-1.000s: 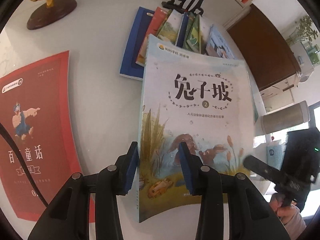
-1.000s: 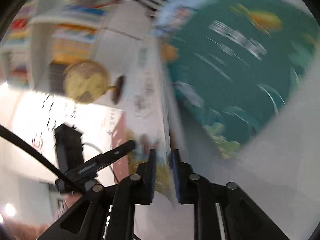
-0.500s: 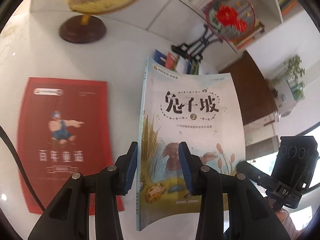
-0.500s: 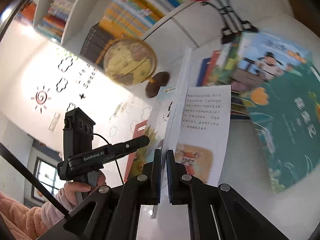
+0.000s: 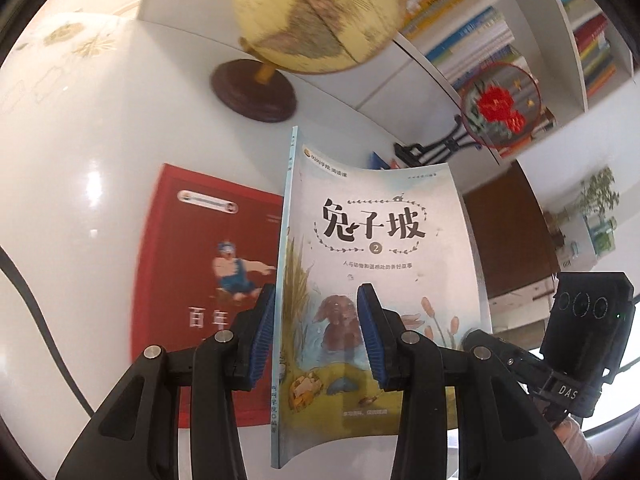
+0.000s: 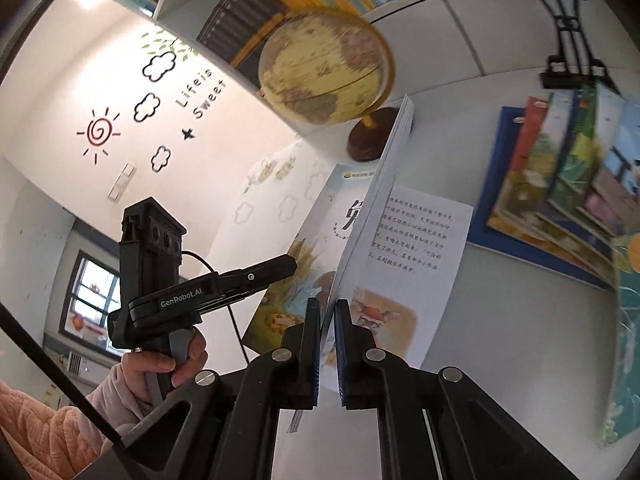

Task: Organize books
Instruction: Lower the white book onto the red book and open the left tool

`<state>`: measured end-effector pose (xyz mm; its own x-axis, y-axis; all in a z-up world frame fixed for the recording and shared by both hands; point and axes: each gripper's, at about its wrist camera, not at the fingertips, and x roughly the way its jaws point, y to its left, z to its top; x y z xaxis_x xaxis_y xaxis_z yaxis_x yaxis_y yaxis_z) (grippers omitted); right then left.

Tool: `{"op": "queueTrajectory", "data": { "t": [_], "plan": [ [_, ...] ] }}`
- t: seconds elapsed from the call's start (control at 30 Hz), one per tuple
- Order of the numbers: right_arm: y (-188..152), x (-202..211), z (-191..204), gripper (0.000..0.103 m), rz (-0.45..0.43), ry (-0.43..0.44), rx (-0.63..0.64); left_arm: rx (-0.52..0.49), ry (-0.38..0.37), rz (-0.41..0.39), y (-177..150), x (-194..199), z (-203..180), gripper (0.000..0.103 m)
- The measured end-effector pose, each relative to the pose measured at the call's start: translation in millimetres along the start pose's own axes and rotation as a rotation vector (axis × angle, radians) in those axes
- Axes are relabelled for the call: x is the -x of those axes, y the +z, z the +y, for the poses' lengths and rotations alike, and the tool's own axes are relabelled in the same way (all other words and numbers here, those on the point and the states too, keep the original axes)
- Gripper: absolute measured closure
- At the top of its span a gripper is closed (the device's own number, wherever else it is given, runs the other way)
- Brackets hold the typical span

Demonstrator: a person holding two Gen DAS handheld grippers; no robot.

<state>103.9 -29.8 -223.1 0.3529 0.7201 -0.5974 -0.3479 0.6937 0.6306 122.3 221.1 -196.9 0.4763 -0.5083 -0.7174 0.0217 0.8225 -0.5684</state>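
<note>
A light blue picture book (image 5: 380,232) with a rabbit on its cover is held up off the table, cover toward the left wrist camera. My right gripper (image 6: 328,304) is shut on its page block at the fore-edge, with a text page (image 6: 404,248) fanned out to the right. In the left wrist view that gripper (image 5: 476,340) reaches the book's right edge. My left gripper (image 5: 317,300) stands partly open. Its left pad is beside the spine, its right finger crosses in front of the cover, and nothing is pinched. A red book (image 5: 208,280) lies flat on the white table.
A globe (image 5: 316,12) on a dark wooden base stands just beyond the books. Several leaning books (image 6: 560,184) and a flat teal book (image 6: 628,340) are at the right. A round fan on a black stand (image 5: 500,100) and filled bookshelves (image 5: 500,20) rise behind. A hand (image 6: 160,364) holds the left gripper.
Both grippers have risen and rolled with the blue book, which keeps its place between them. The view has swung from the row of books up to the globe and shelves.
</note>
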Motion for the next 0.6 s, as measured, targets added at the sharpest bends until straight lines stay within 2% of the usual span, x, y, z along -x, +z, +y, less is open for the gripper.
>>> {"op": "queueTrajectory", "data": {
  "t": [0.37,0.6],
  "plan": [
    [11.4,-31.8,18.2,0.096,0.057,0.029,0.048,0.053,0.041,-0.043,6.5,15.8,28.2,0.067],
    [10.6,-49.0,16.9,0.096,0.095,0.023,0.032,0.065,0.082,-0.031,7.6,13.1,40.7,0.067]
  ]
}}
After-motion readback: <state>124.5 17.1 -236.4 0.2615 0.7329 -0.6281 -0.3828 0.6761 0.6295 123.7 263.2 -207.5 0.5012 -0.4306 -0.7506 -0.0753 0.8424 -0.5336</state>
